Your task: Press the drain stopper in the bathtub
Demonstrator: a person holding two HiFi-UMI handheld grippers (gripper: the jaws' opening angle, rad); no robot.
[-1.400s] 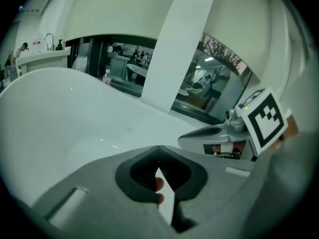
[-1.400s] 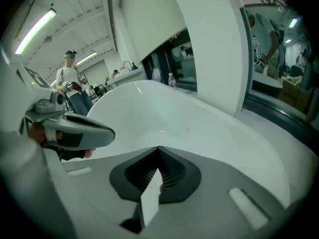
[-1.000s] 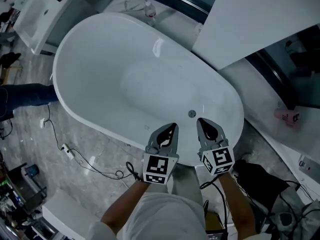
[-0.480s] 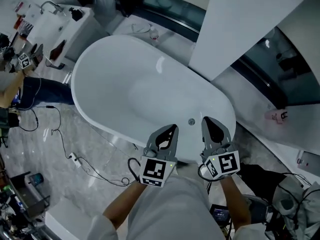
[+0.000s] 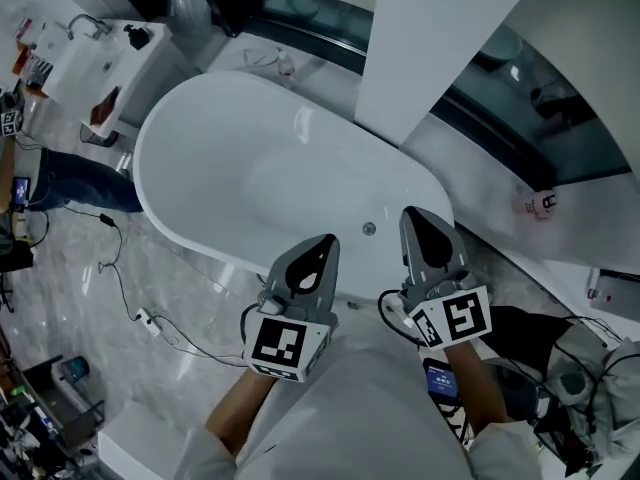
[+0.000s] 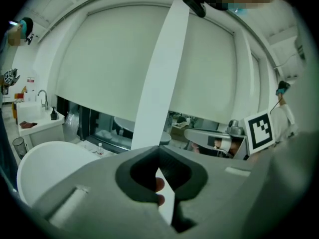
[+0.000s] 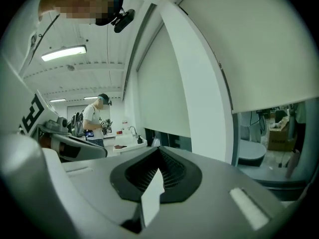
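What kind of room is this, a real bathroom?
Probably a mock bathroom in a showroom or test lab rather than a home. There is a white freestanding bathtub with its drain stopper and a washbasin behind it, but loose cables trail over the marble floor.

Glossy, smooth white bathtub (image 5: 215,133), shiny metal drain stopper (image 5: 369,228), polished grey stone-look floor (image 5: 195,303).
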